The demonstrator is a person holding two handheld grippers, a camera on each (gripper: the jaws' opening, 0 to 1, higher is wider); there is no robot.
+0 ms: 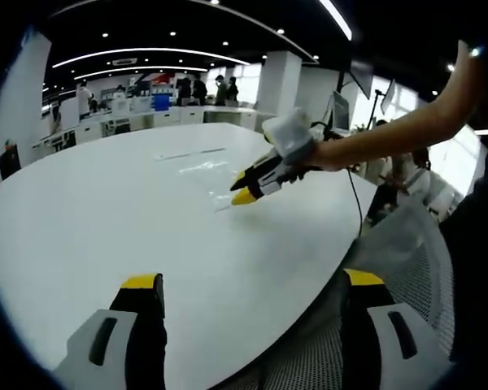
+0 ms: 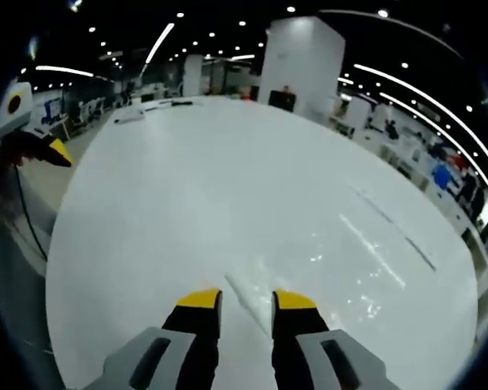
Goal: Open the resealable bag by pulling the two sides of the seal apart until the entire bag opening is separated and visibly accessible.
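A clear resealable bag [image 1: 200, 167] lies flat on the white table [image 1: 106, 219], its seal strip at the far end. In the left gripper view my left gripper [image 1: 252, 281] stands wide open over the table's near edge, well short of the bag. The right gripper [image 1: 241, 187], held by a person's hand, reaches in from the right to the bag's near corner. In the right gripper view the bag [image 2: 342, 252] spreads ahead, and one edge of it runs between the jaws of my right gripper [image 2: 247, 301], which stand slightly apart. The left gripper [image 2: 23, 184] shows at the far left.
A grey mesh chair back [image 1: 407, 244] stands by the table's rounded edge on the right. A black cable [image 1: 354, 199] hangs off that edge. Desks, monitors and several people fill the office behind, past a white pillar [image 2: 305, 61].
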